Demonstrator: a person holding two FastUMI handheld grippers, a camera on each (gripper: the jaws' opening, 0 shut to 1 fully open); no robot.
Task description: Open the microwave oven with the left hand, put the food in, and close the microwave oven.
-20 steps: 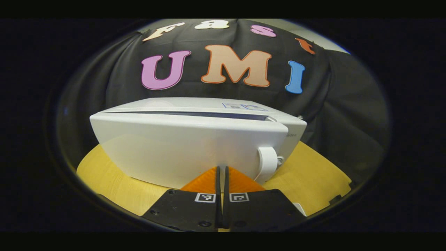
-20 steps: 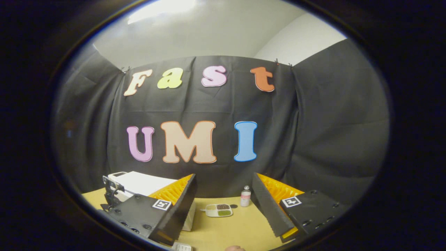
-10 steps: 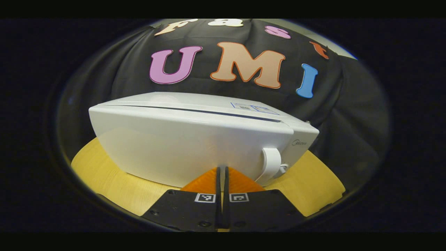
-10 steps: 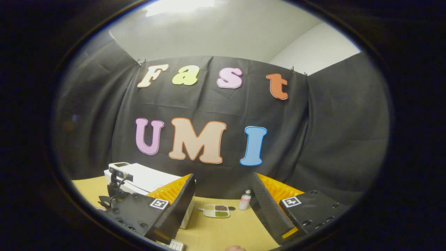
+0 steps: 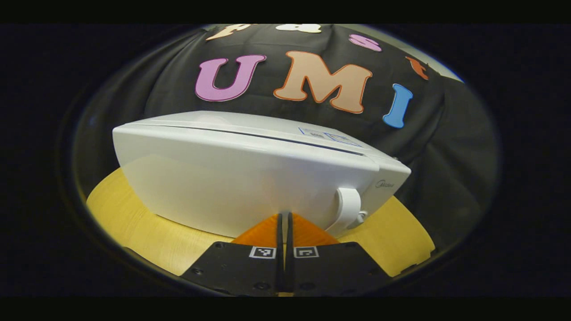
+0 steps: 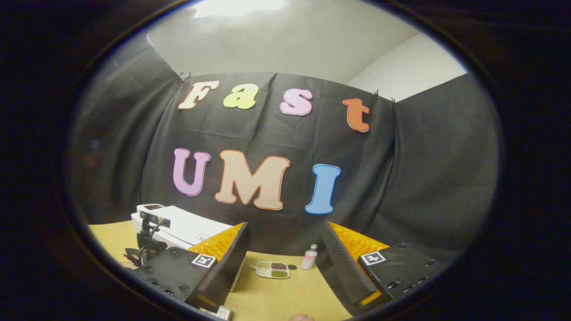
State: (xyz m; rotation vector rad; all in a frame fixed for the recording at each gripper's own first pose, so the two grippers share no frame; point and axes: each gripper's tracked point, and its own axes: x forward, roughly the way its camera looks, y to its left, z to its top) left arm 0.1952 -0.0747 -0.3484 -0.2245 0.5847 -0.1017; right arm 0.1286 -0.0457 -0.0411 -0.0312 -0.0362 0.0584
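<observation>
My microwave oven (image 5: 250,178) sits closed on the yellow table (image 5: 134,232), and its white door handle (image 5: 348,209) is just to the right of where my left gripper (image 5: 284,223) points. That gripper's 2 fingers are pressed together on nothing, so I judge it could nudge the door face or slip past the handle unless I spread them and shift right. In the right gripper view, the food tray (image 6: 272,269) lies well apart on the table beside a small bottle (image 6: 308,258). My right gripper (image 6: 285,258) is spread wide and empty; reaching carelessly could tip the bottle.
</observation>
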